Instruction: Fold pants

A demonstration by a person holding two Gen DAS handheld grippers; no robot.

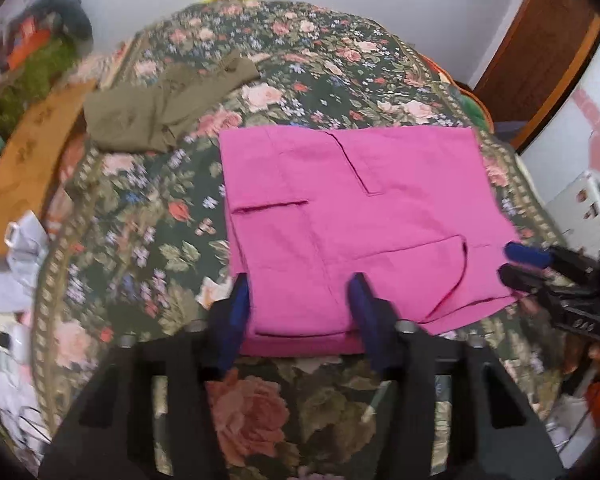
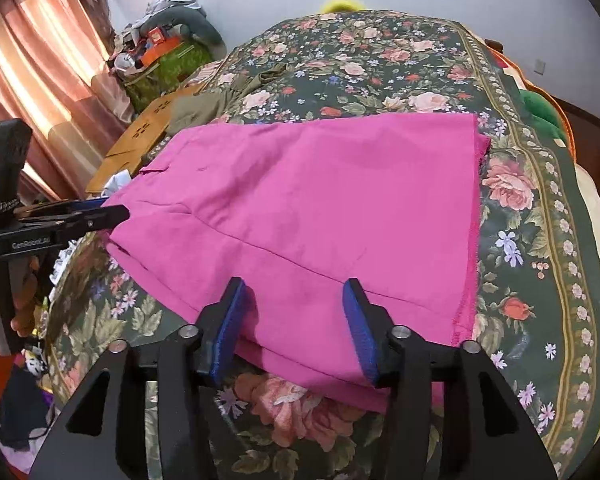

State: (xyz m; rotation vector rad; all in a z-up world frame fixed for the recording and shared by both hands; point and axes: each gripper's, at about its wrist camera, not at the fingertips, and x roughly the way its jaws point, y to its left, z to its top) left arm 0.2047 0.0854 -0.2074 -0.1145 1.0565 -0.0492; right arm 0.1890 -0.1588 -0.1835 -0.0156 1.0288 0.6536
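Observation:
The pink pants [image 1: 360, 216] lie folded flat into a rough rectangle on the floral bedspread [image 1: 140, 240]; they also show in the right wrist view [image 2: 320, 208]. My left gripper [image 1: 300, 284] is open, its blue fingers spread just above the near edge of the pants. It appears from the side in the right wrist view [image 2: 116, 210] at the pants' left corner. My right gripper [image 2: 296, 292] is open over the near edge of the pants. It also shows in the left wrist view [image 1: 516, 260] at the pants' right corner.
Olive-green pants [image 1: 160, 108] lie crumpled at the far left of the bed. A brown cardboard piece [image 1: 24, 160] and a pile of clutter [image 1: 32, 60] sit left of the bed. Pink curtains [image 2: 32, 80] hang at the left. A wooden door frame [image 1: 540, 52] stands at the right.

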